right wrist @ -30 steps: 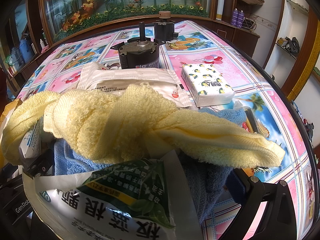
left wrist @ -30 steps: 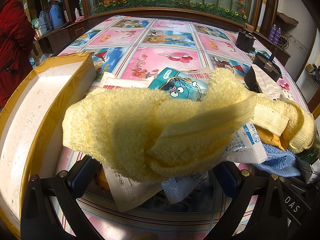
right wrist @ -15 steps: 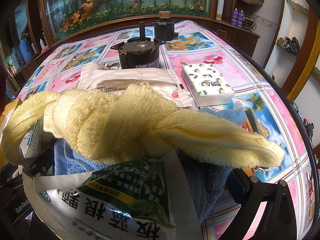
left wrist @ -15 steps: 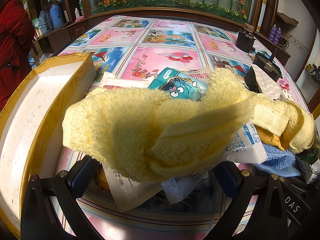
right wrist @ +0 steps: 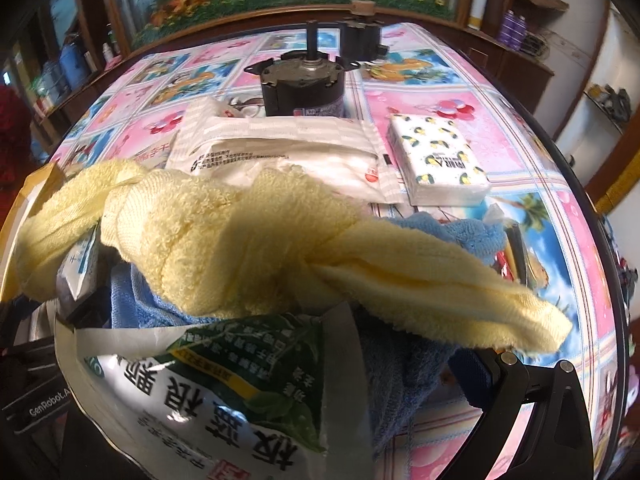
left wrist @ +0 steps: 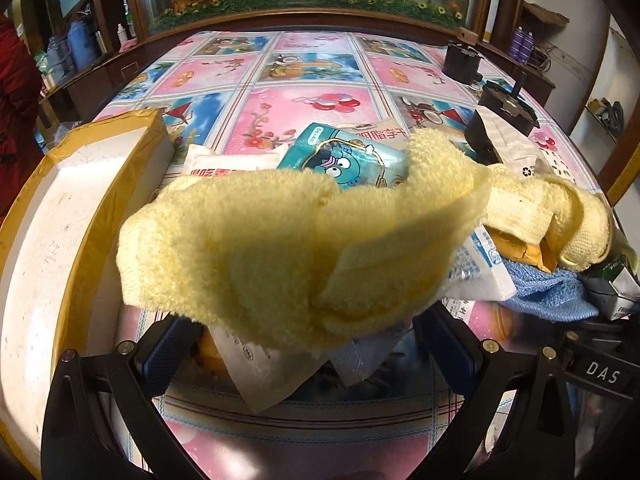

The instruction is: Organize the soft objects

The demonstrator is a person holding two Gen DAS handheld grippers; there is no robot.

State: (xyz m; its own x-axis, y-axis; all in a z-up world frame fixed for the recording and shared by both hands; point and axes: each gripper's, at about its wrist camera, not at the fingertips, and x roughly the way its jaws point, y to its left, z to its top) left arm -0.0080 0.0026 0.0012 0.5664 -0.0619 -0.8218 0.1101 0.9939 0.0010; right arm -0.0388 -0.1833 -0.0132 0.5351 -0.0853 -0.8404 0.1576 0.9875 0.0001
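We hold a bundle of soft things between our two grippers above the table [left wrist: 320, 72] with its pink and blue cartoon cloth. The left gripper [left wrist: 304, 344] has its fingers spread wide on either side of the pile, and the yellow towel [left wrist: 280, 248] drapes across the gap, with white packets [left wrist: 264, 372] hanging under it. The towel runs rightward into a knot-like twist over a blue cloth [left wrist: 548, 292] near the right gripper [right wrist: 280, 360]; only one black finger [right wrist: 516, 396] of that one shows, so we cannot tell how its jaws stand. A green-and-white pouch [right wrist: 224, 392] with printed characters lies right in front of the right camera, under the towel. To the left sits a foam box [left wrist: 60, 216] edged with brown tape. On the table beyond lie a teal cartoon packet [left wrist: 344, 160], a striped white bag [right wrist: 288, 148], a tissue pack [right wrist: 438, 160] and a dark motor [right wrist: 304, 84].
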